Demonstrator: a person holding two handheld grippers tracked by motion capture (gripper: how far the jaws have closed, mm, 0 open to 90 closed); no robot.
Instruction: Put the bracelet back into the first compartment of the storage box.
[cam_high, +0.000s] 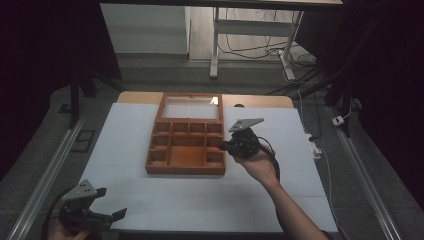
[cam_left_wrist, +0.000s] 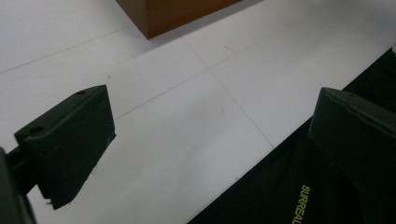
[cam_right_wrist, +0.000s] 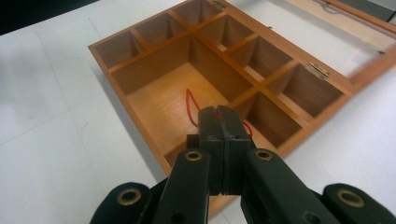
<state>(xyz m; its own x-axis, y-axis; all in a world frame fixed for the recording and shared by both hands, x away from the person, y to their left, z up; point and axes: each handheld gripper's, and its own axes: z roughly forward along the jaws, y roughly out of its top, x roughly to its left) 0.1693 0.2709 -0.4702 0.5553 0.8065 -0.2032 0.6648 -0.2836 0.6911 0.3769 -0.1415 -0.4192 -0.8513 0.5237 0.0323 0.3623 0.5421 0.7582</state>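
A wooden compartment box (cam_high: 185, 170) lies on the white mat with its glass-paned lid (cam_high: 192, 106) folded back. My right gripper (cam_high: 223, 146) is at the box's right side, held in a hand. In the right gripper view its jaws (cam_right_wrist: 219, 112) are pressed together on a thin red loop (cam_right_wrist: 189, 105), which hangs over the large middle compartment (cam_right_wrist: 159, 100). My left gripper (cam_high: 111, 202) rests at the mat's front left corner. In its own view the left gripper (cam_left_wrist: 212, 135) stands wide open with only white mat between the jaws, and the box corner (cam_left_wrist: 173, 14) lies beyond.
The white mat (cam_high: 200, 195) covers most of the table. Black fabric with yellow lettering (cam_left_wrist: 289, 196) runs along the mat's near edge. A white desk frame (cam_high: 250, 30) and floor cables (cam_high: 320, 145) lie beyond and to the right of the table.
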